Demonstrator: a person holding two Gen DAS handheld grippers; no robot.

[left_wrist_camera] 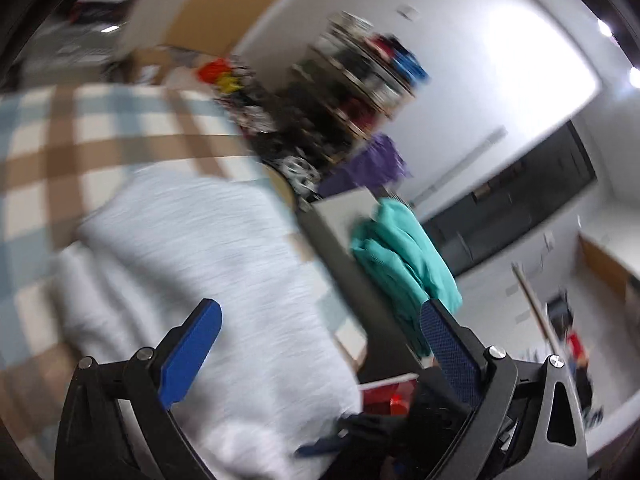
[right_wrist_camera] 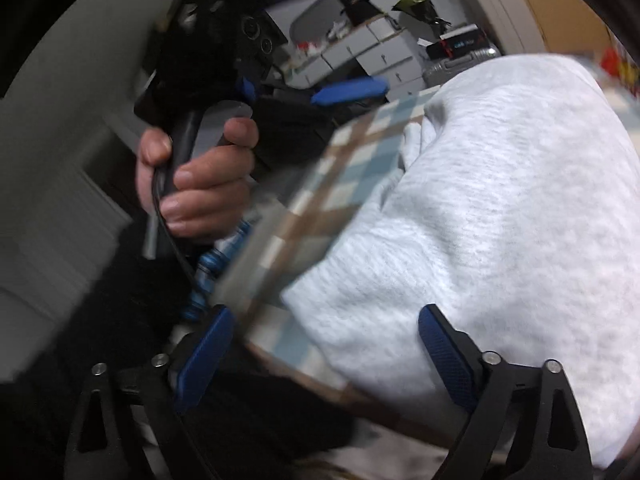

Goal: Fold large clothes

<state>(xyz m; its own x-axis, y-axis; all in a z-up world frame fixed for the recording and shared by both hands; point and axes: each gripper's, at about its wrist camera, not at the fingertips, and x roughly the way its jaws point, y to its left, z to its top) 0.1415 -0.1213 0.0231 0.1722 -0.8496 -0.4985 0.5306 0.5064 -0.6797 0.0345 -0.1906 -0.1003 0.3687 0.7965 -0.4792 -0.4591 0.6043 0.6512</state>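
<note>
A light grey sweatshirt (left_wrist_camera: 192, 272) lies bunched and folded on a table with a blue, white and brown checked cloth (left_wrist_camera: 80, 128). My left gripper (left_wrist_camera: 320, 344) is open and empty, tilted above the garment's near edge. In the right wrist view the same sweatshirt (right_wrist_camera: 480, 200) fills the right side, on the checked cloth (right_wrist_camera: 320, 184). My right gripper (right_wrist_camera: 324, 344) is open and empty over the table's corner and the garment's edge. The left gripper (right_wrist_camera: 352, 90), held in a hand (right_wrist_camera: 200, 184), shows beyond that corner. Both views are motion-blurred.
A teal garment (left_wrist_camera: 400, 256) hangs over a grey chair or box (left_wrist_camera: 344, 216) beside the table. A purple cloth (left_wrist_camera: 372, 160) and a cluttered rack (left_wrist_camera: 360, 76) stand behind. White drawers (right_wrist_camera: 372, 52) and a suitcase (right_wrist_camera: 460, 64) stand beyond the table.
</note>
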